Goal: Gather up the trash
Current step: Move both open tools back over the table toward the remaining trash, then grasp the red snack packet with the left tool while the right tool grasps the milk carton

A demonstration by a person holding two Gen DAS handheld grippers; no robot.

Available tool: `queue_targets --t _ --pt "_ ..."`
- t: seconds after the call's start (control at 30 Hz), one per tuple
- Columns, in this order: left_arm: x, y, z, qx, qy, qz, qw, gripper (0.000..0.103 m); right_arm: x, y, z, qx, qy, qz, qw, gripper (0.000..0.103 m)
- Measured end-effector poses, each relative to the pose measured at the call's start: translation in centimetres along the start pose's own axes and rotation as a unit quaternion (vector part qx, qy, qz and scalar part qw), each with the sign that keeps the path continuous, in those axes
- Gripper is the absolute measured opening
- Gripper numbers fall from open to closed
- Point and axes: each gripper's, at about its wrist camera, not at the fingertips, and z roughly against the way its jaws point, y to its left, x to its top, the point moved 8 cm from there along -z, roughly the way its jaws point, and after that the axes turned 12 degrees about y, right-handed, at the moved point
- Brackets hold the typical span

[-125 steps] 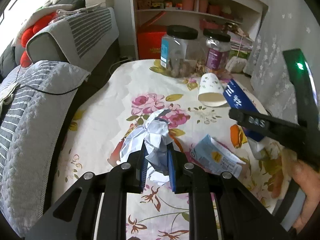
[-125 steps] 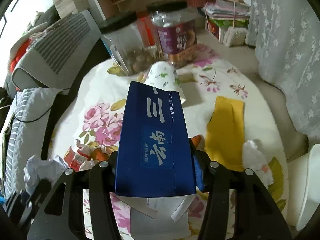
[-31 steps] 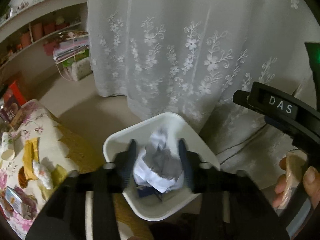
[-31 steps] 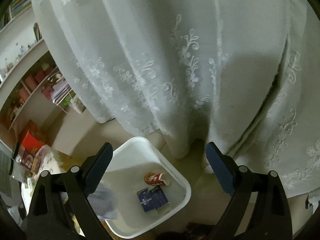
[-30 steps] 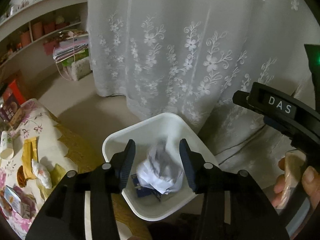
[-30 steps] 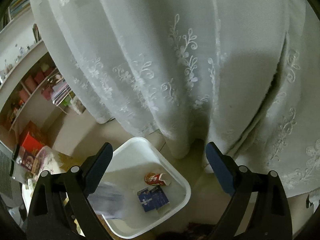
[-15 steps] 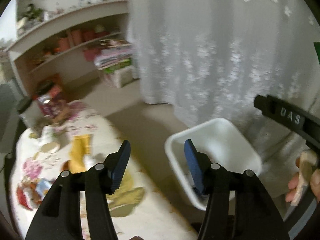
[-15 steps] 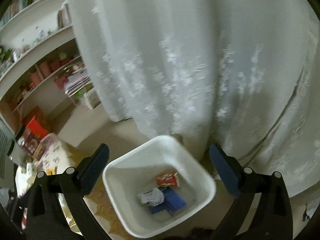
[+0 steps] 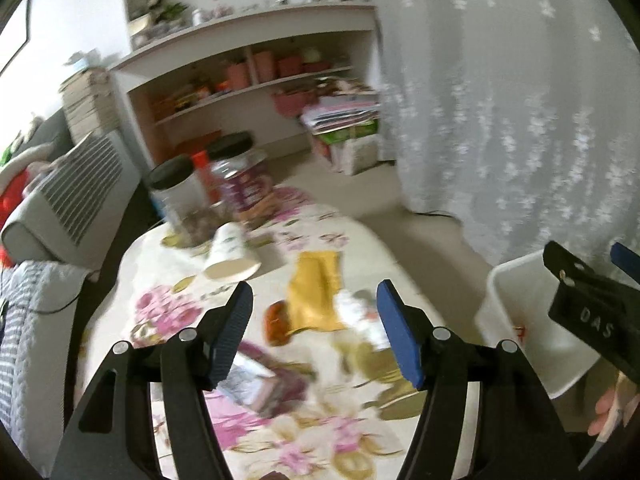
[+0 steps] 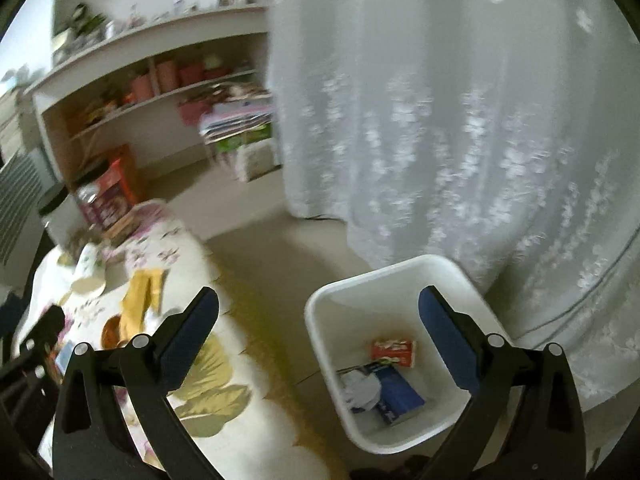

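While the white bin (image 10: 400, 280) beside the table's (image 9: 360, 240) right edge is holding crumpled paper (image 10: 362, 390) and cartons, the empty left gripper (image 9: 316, 332), jaws opening, and fully spread right gripper (image 10: 320, 336) are seeking remaining table trash, probably the yellow wrapper (image 9: 316, 292).

A white shelf unit (image 9: 256, 60) stood against the far wall, holding pink pots (image 9: 280, 68) and small clutter. Stacked papers and boxes (image 9: 344, 132) sat on the floor beside a white floral lace curtain (image 10: 460, 120). Two dark-lidded jars (image 9: 236, 184) stood on the floral tablecloth (image 9: 320, 432), near a grey striped sofa cushion (image 9: 76, 196).
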Motion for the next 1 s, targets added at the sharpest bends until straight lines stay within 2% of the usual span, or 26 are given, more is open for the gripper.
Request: queue_targets --t 0.07,0.17,0.33,0.53,0.8,1.0 --pt "-0.5 1.7 -0.4 0.009 0.006 0.01 0.9999 0.064 -0.5 1.7 -0.3 0.006 0.005 0.016 1.0 0.096" --pt "-1.4 3.8 -1.2 0.019 0.018 0.023 0.9994 0.073 -1.2 4.2 -0.6 0.017 0.015 0.04 0.999 0.096" --pt "-2.8 7.0 -2.4 0.042 0.034 0.028 0.9981 0.073 -2.5 8.3 -1.4 0.044 0.039 0.067 0.996 0.096" --pt "-4.8 11.1 -4.7 0.05 0.081 0.061 0.9936 0.073 -4.1 12.8 -2.5 0.067 0.066 0.101 0.99 0.096" --pt "-7.4 17.1 -7.2 0.076 0.137 0.08 0.9844 0.073 -5.6 17.9 -3.2 0.095 0.091 0.142 0.981 0.096" --pt "-9.6 21.1 -9.3 0.072 0.201 0.077 0.9739 0.073 -6.7 21.3 -3.3 0.115 0.106 0.168 0.973 0.096"
